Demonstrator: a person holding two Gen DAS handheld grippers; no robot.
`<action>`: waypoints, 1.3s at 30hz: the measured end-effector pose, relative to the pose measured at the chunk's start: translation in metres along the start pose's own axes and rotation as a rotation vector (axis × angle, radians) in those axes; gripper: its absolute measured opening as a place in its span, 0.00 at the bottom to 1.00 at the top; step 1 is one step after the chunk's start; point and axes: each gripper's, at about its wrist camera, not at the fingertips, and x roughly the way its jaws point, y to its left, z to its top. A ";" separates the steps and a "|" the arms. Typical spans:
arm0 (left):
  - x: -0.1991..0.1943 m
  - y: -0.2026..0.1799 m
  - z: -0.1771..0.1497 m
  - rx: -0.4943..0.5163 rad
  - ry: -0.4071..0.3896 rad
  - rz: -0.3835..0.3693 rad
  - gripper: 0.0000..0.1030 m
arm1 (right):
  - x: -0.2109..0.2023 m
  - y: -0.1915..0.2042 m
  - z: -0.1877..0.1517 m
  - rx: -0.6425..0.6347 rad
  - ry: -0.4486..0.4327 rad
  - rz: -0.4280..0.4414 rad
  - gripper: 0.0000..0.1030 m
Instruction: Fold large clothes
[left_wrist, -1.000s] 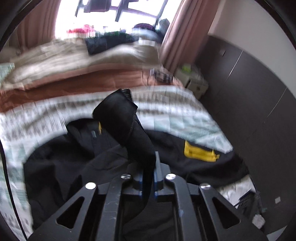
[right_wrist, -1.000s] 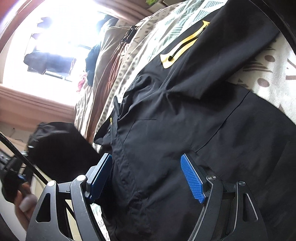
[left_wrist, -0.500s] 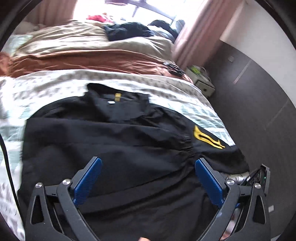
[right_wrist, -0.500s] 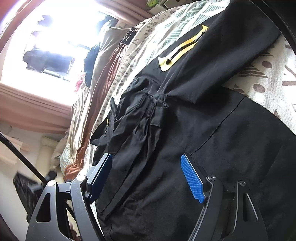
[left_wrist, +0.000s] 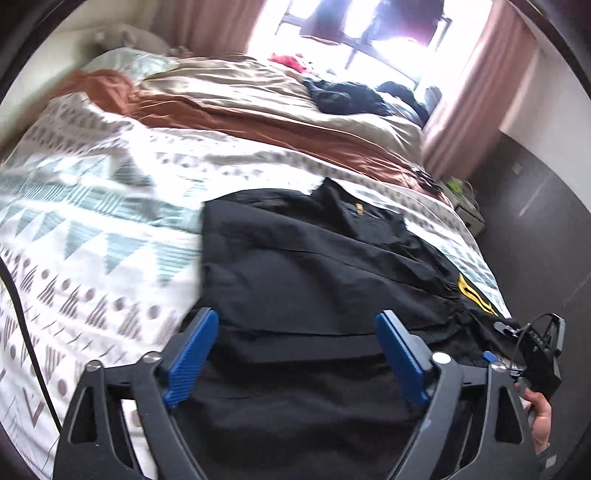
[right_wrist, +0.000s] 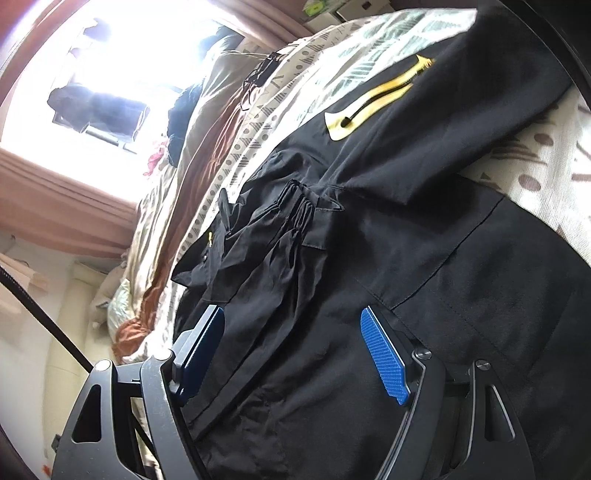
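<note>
A large black jacket with a yellow emblem lies spread on a patterned bedspread. One sleeve is folded across its body, cuff gathered. My left gripper is open and empty, just above the jacket's near hem. My right gripper is open and empty, low over the jacket near the folded sleeve. The yellow emblem also shows in the right wrist view.
Beyond the jacket lie a rust-brown blanket and a beige duvet with dark clothes on it. A bright window with pink curtains is behind. The bed's right edge drops to a dark floor. A hand holds the other gripper's device.
My left gripper let go of the black sleeve, opened, and drew back and left. The sleeve now lies folded across the jacket. The right gripper stayed open and nearly still.
</note>
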 end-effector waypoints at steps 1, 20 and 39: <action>0.001 0.006 -0.003 -0.004 0.001 0.009 0.76 | 0.000 0.003 -0.001 -0.019 -0.004 -0.004 0.73; 0.093 0.086 -0.030 -0.106 0.176 0.083 0.25 | 0.067 -0.009 0.024 -0.053 0.020 -0.030 0.48; 0.070 0.102 -0.015 -0.162 0.101 0.114 0.25 | 0.073 -0.001 0.026 -0.090 0.090 -0.089 0.07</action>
